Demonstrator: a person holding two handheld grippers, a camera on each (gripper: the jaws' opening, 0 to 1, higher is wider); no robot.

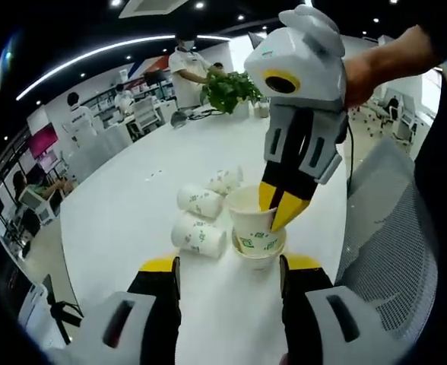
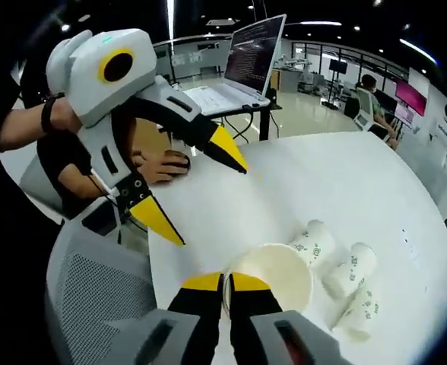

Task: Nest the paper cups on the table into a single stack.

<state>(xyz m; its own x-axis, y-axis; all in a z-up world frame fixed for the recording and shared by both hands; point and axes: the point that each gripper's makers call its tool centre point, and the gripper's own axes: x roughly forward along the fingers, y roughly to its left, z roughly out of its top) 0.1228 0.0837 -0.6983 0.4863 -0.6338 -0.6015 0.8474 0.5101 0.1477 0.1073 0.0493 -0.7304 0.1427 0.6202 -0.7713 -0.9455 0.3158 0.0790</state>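
On the white table (image 1: 125, 213) an upright paper cup (image 1: 248, 222) with green print sits nested in a second cup (image 1: 260, 246). My right gripper (image 1: 281, 208) reaches down from above, shut on the near side of the upper cup's rim. In the right gripper view that gripper (image 2: 226, 284) pinches the rim of the open cup (image 2: 277, 274). Three more cups (image 1: 199, 234) lie on their sides just left of the stack, also seen as lying cups (image 2: 350, 270). My left gripper (image 1: 231, 266) stands open in front of the stack, holding nothing; it hangs open as the left gripper (image 2: 201, 190).
A grey mesh chair (image 1: 391, 228) stands by the table's edge. A laptop (image 2: 242, 68) sits on a nearby desk with a person's hand (image 2: 163, 163) resting beside it. A green plant (image 1: 227, 87) is at the table's far end, and people stand beyond it.
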